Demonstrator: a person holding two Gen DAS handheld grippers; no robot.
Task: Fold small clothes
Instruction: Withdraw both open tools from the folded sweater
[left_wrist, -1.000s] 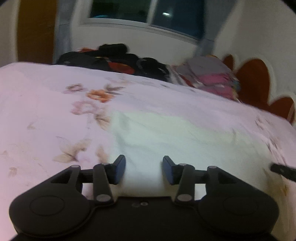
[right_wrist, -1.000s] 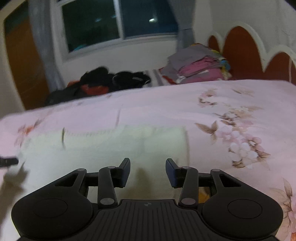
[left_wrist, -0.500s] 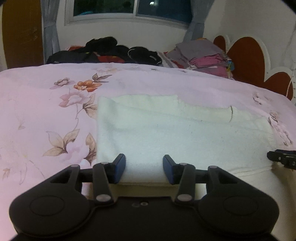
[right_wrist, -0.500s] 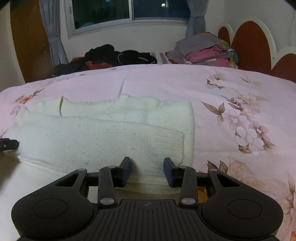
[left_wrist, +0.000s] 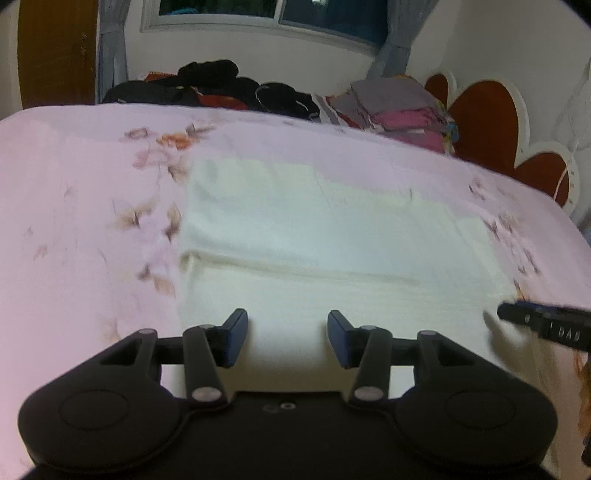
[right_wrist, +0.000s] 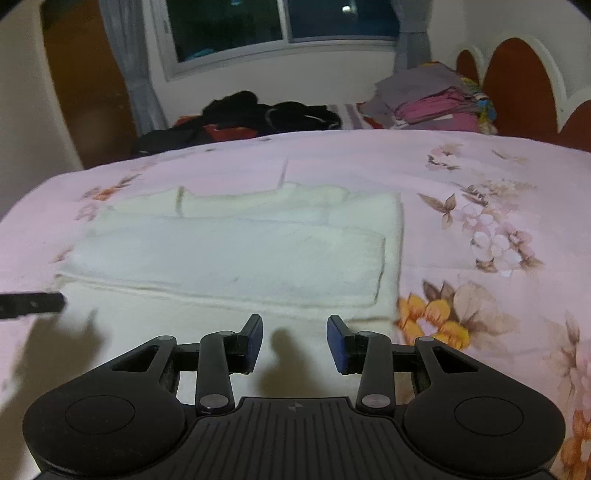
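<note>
Cream sweater flat just beyond each empty hand-held gripper

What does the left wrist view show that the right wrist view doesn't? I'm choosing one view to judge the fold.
Only the left wrist view shows the sweater's left edge against the bedspread. Only the right wrist view shows the folded-in sleeve's cuff end and the yellow flower print. Both show the cream sweater lying flat, the clothes stack, the dark pile, and open, empty grippers, left gripper and right gripper.
</note>
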